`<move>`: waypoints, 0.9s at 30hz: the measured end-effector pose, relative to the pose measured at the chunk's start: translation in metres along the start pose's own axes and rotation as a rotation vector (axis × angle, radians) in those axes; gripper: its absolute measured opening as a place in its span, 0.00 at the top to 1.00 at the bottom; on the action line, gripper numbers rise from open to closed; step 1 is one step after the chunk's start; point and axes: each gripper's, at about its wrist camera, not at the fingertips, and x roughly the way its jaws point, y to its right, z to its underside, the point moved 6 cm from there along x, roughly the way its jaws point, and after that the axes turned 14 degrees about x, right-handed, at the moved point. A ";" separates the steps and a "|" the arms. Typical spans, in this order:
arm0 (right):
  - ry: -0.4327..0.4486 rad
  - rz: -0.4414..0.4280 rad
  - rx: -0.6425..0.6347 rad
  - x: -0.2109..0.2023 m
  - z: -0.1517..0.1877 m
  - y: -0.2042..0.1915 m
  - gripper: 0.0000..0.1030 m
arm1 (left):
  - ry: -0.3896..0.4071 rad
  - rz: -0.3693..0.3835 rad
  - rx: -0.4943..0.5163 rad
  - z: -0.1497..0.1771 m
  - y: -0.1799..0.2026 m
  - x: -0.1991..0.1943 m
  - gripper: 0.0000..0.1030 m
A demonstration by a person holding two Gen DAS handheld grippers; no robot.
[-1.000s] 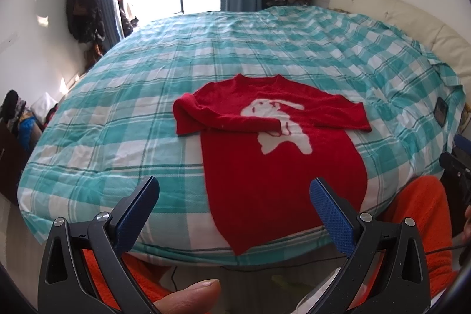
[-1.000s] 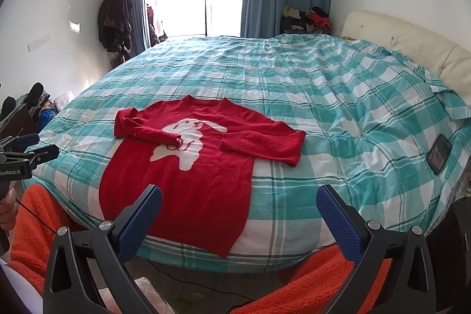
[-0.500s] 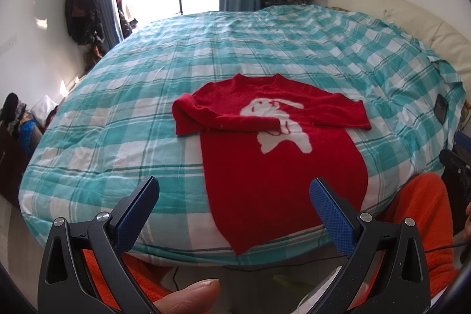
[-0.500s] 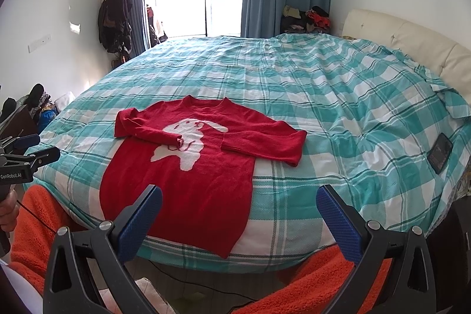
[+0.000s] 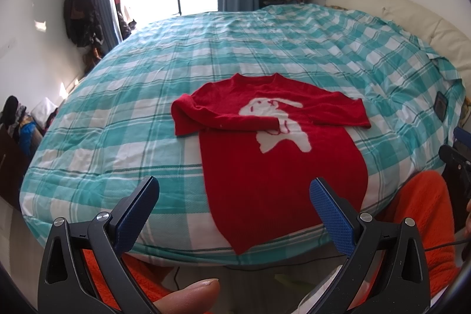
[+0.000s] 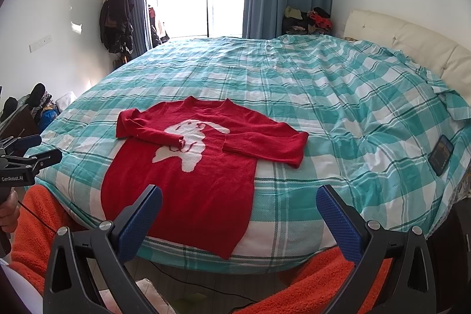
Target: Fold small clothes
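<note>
1. Almost nothing has moved since the earlier frames: both views show only a slight drift of the camera, and the red sweater [image 5: 279,155] lies as it did on the checked bedcover [image 5: 123,119].
2. Centre of the left wrist frame holds the garment, face up, a white animal motif on the chest. Its hem hangs over the near edge of the bed at lower centre. One sleeve is folded across the chest; the other sleeve [image 6: 265,146] is folded too, its cuff lying near the side seam, right of centre in the right wrist frame.
3. Left gripper [image 5: 234,203] is spread wide and holds nothing, hovering short of the bed at the bottom of its frame. Right gripper [image 6: 238,209] is likewise released and bare.
4. Judged from this, the sleeves are in and the body fold comes next. To do it well, each claw should pinch one hem corner through both layers, lift evenly, and carry the hem toward the collar without dragging the sleeves loose.
5. A dark phone [image 6: 440,154] lies at the right edge of the bed, well apart from the work.
</note>
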 end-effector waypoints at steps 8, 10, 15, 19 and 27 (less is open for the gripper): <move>-0.002 0.000 0.000 0.000 0.000 0.001 0.00 | 0.000 -0.001 0.000 0.000 0.000 0.000 0.01; -0.005 0.000 0.002 0.001 0.000 0.000 0.00 | 0.000 -0.003 0.001 0.000 0.000 0.000 0.01; -0.010 -0.001 0.003 0.003 0.002 -0.002 0.00 | -0.001 -0.002 0.001 0.000 0.000 0.000 0.01; -0.010 -0.001 0.009 0.003 0.004 0.001 0.00 | -0.001 -0.003 0.003 0.000 -0.002 0.000 0.01; -0.002 -0.001 0.015 0.001 0.003 0.003 0.00 | 0.003 -0.003 0.004 0.001 -0.004 0.001 0.01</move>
